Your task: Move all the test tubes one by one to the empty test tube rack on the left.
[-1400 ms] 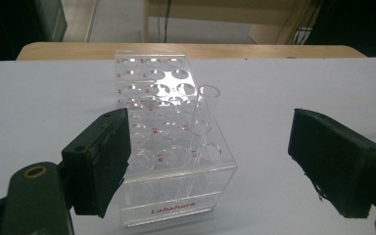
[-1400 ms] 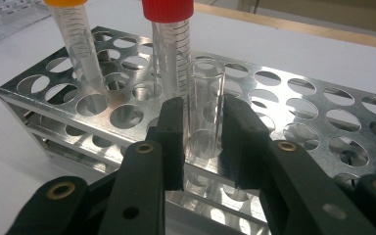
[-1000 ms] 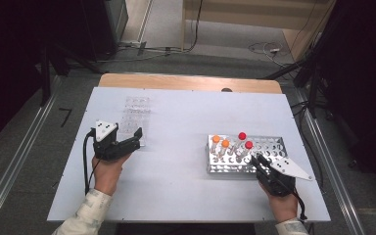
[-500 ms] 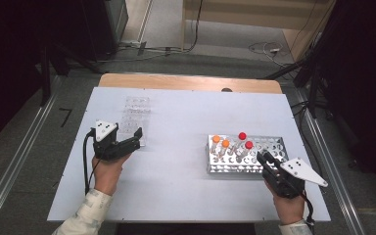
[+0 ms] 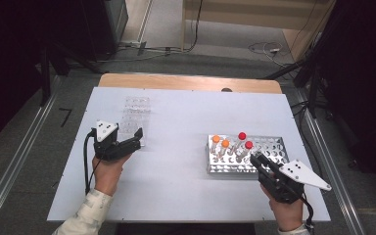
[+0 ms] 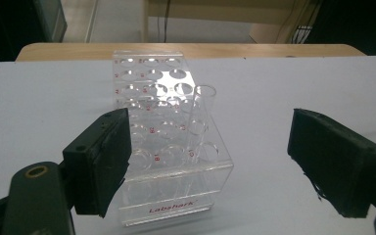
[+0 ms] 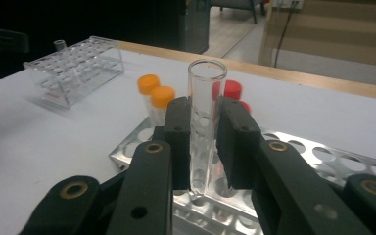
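My right gripper is shut on a clear uncapped glass tube, held upright with its bottom just above the holes of the metal rack. In the high view this right gripper sits at the near edge of the metal rack. Two orange-capped tubes and two red-capped tubes stand in that rack. My left gripper is open, its jaws on either side of the near end of a clear acrylic rack. One clear tube stands in that rack. The left gripper rests at the rack's near end.
The white table has a wooden strip along its far edge. Bare tabletop lies between the two racks. Dark floor and cables surround the table, with metal rails on both sides.
My right gripper has drawn back slightly toward the near right with the tube in it. The left gripper has stayed where it was.
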Demonstrator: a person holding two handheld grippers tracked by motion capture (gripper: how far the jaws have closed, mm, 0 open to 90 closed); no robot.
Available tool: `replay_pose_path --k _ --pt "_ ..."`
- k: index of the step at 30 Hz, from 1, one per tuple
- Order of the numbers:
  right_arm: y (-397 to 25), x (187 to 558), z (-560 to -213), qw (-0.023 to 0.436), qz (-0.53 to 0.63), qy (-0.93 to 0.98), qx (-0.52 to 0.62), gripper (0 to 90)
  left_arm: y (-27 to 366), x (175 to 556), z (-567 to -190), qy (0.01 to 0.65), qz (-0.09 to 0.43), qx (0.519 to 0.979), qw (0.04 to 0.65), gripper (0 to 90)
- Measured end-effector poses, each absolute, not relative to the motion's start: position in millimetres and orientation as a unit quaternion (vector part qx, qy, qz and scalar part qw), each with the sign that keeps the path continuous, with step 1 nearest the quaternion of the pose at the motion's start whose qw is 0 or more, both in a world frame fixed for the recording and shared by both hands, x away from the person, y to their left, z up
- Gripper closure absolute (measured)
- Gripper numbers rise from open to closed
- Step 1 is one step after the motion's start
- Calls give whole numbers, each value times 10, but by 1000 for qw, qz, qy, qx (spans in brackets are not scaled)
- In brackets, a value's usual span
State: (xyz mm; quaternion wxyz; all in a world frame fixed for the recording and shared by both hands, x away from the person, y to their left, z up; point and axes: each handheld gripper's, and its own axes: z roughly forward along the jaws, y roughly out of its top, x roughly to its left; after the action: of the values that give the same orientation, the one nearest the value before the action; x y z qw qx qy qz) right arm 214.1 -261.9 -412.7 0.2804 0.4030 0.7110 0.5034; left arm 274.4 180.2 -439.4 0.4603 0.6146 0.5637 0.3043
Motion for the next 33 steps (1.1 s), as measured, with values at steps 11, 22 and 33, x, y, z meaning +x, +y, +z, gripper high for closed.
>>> replay_pose_path --k 11,22,33 --pt "-2299 2115 -4171 244 515 735 368 734 1788 2742 -4395 563 305 616 459 167" --pt "-1972 2144 -4222 219 519 755 336 734 1782 2741 -4394 560 306 618 459 168" --pt "-1560 2277 -4317 208 515 775 302 735 1782 2732 -4392 559 307 619 459 168"
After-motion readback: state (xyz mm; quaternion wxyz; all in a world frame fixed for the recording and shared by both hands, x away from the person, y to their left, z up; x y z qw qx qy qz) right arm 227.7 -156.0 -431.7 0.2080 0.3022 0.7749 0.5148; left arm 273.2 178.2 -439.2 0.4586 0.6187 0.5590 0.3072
